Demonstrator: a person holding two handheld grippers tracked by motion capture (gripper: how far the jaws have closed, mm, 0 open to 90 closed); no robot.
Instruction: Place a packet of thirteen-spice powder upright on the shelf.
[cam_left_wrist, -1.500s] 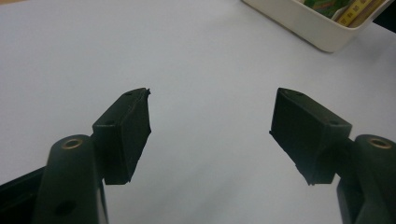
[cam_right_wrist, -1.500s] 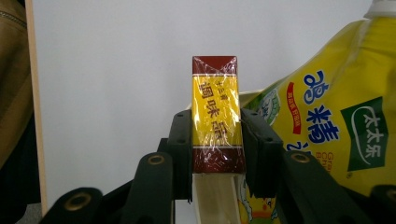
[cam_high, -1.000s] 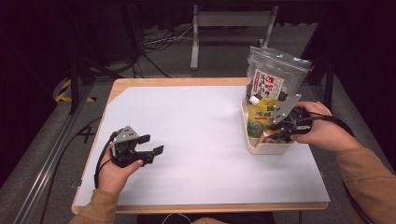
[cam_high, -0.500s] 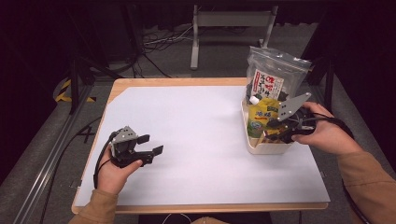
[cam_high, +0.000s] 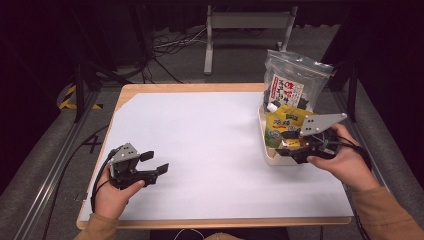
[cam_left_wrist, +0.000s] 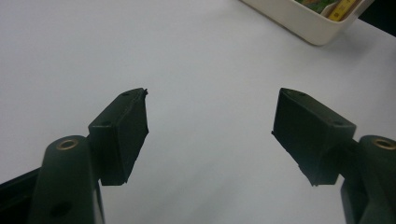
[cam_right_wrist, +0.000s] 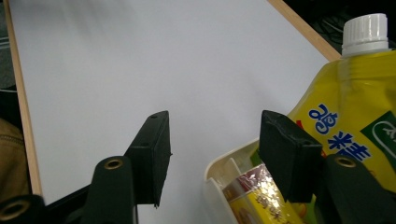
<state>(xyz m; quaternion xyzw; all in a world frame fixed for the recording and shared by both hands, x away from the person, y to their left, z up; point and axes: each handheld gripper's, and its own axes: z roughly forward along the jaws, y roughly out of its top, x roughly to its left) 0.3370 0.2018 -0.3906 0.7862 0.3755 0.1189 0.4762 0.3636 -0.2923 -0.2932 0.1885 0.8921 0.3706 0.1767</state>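
Note:
A cream tray (cam_high: 270, 156) stands at the table's right side. It holds a yellow spouted pouch (cam_high: 286, 121) with a white cap (cam_right_wrist: 364, 31), a tall clear bag (cam_high: 296, 80) with a red and white label, and a small red and yellow packet (cam_right_wrist: 250, 193). My right gripper (cam_high: 288, 143) is open at the tray's near left corner. In the right gripper view (cam_right_wrist: 212, 122) one jaw hangs over the bare table and the other over the tray, with the rim (cam_right_wrist: 219, 164) between them. My left gripper (cam_high: 155, 162) rests open and empty at the front left (cam_left_wrist: 212, 98).
The table (cam_high: 200, 130) has a white top with a wooden edge. The tray's corner (cam_left_wrist: 303, 23) shows far off in the left gripper view. Cables and a metal stand (cam_high: 245, 20) lie on the dark floor behind the table.
My right gripper has tilted up at the tray, so its grey plate now shows above the hand. The left gripper has stayed put.

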